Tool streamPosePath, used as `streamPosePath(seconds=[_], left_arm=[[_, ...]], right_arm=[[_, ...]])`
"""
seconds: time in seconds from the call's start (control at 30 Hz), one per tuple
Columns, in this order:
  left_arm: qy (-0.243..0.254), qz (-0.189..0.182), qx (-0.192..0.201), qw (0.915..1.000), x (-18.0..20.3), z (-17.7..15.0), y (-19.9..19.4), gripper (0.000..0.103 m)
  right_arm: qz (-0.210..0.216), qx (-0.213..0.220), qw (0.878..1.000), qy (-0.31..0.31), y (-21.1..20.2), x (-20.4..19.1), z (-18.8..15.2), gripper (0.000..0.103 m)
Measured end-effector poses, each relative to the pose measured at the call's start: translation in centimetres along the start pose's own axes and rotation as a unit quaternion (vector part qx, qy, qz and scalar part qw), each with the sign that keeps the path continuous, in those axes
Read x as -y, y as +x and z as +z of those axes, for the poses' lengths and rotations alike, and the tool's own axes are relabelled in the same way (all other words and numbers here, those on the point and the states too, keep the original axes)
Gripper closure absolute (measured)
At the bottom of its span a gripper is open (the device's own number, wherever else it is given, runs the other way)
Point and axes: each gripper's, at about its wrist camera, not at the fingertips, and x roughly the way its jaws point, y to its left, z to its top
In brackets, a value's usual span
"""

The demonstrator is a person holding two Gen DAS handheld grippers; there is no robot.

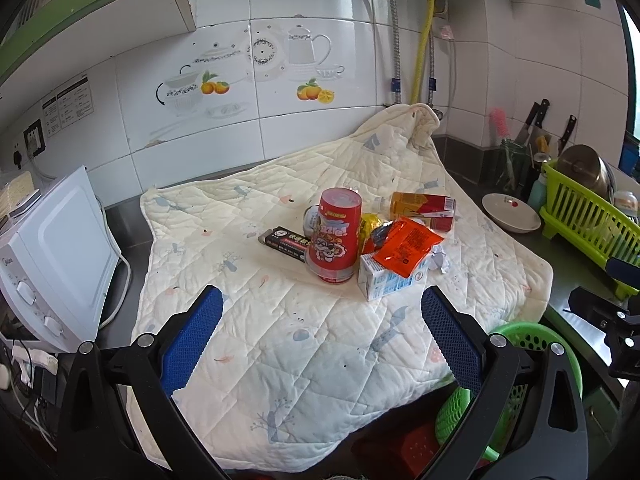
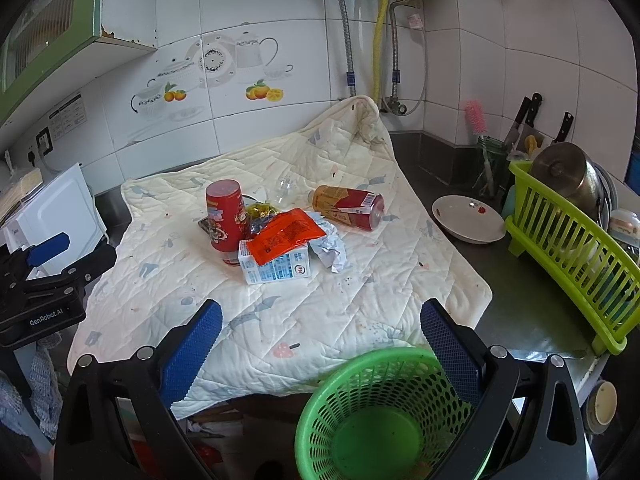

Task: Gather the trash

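The left gripper (image 1: 322, 312) has its blue-padded fingers (image 1: 192, 336) spread wide with nothing between them, hovering over the near part of a quilted cream mat (image 1: 248, 320). The right gripper (image 2: 321, 320) is likewise spread wide and empty, poised over the mat's near edge; at its 6 o'clock, below the counter edge, stands a green perforated waste basket (image 2: 372, 420) with nothing visible inside.

The trash sits in one cluster near the mat's middle, at 12 o'clock from both grippers. A red cup (image 1: 335, 236) printed with a cartoon stands upside down. At its 4 o'clock a small white and blue drink carton (image 1: 386, 278) lies on the mat, with an orange-red foil packet (image 1: 404, 246) resting on top of it. A crumpled piece of white paper (image 1: 440, 258) lies at the carton's 2 o'clock, just beside it. A dark flat pack (image 1: 286, 242) lies at the cup's 9 o'clock, touching it. A plastic bottle with a yellow and red label (image 1: 424, 206) lies on its side at the cluster's 1 o'clock. Gold and blue foil wrappers (image 1: 372, 226) show between cup and packet.

Off the mat, a white bowl (image 2: 468, 220) rests on the dark counter at 2 o'clock, beside a lime-green dish rack (image 2: 568, 264). A white appliance (image 1: 52, 256) stands at 9 o'clock.
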Motion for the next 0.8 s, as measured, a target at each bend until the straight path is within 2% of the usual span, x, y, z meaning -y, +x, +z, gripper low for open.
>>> streamPosePath(seconds=[0.57,0.8], left_arm=[[0.003,-0.010,-0.009,0.9999,0.0,0.1,1.0,0.005],[-0.003,-0.013,-0.019,0.9997,-0.9,0.5,2.6,0.006]], right_arm=[[-0.004,-0.006,1.000,0.008,0.3,0.2,-0.1,0.007],[-0.003,-0.017,1.000,0.014,1.9,0.0,0.3,0.007]])
